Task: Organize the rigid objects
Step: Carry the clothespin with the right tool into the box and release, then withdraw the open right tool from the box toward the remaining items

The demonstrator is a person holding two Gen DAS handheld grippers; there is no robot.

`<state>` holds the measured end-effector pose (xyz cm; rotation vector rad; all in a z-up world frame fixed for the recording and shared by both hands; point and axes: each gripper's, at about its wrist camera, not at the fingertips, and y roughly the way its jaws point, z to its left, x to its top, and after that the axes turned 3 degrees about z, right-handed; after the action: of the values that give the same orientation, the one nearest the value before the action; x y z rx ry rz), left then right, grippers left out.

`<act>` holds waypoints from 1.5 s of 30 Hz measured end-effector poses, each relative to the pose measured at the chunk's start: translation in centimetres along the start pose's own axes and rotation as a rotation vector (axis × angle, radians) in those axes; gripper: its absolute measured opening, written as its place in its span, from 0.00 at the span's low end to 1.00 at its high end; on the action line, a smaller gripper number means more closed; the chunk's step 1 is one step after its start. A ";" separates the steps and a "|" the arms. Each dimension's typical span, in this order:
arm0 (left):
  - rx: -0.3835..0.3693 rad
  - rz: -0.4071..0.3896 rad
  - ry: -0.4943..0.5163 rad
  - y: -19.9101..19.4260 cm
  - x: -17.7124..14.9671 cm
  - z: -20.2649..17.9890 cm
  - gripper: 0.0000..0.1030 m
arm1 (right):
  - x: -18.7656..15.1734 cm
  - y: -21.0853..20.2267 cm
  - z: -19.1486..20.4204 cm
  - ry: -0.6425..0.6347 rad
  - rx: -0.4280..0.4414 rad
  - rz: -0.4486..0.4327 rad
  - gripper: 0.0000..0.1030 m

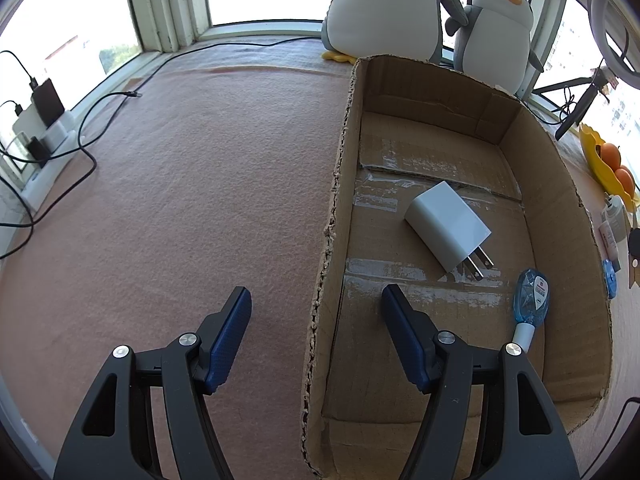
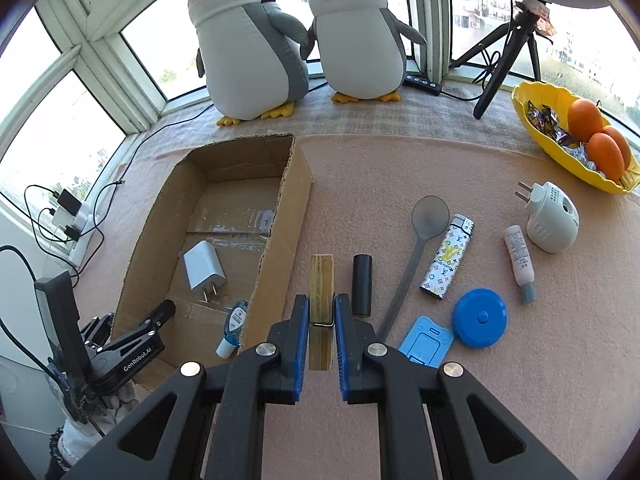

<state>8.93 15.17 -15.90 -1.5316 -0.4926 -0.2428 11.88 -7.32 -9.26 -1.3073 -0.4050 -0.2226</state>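
Clothespin point(image 2: 321, 304) points lengthwise away, toward the penguins point(image 2: 248, 40).

Bright daylight pours through white-framed bay windows point(image 2: 100, 60) across the top of the frame; a pinkish felt-covered surface point(image 1: 180, 200) fills the space below them.

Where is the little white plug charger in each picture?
Left wrist view: the white charger lies on the floor of the cardboard box, right of centre, prongs toward the camera.
Right wrist view: the same charger lies in the box at left of centre, prongs toward the camera.
Shared landmark: the blue correction-tape dispenser lying near it in the box.
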 end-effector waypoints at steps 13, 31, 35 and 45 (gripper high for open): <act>-0.001 0.000 -0.002 0.0 0.1 0.1 0.67 | 1.7 2.8 4.8 -0.078 0.016 0.017 0.11; 0.000 -0.001 -0.004 0.0 0.1 0.2 0.67 | 2.2 4.3 5.2 -0.088 0.022 0.039 0.20; 0.000 -0.001 -0.005 0.0 0.1 0.2 0.67 | 2.3 3.6 5.3 -0.087 0.045 0.018 0.39; 0.003 -0.002 -0.004 0.0 0.1 0.3 0.67 | 2.0 2.1 4.4 -0.076 0.033 0.001 0.49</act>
<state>8.96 15.43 -15.91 -1.5295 -0.4972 -0.2404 13.73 -2.40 -9.39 -1.2867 -0.4705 -0.1647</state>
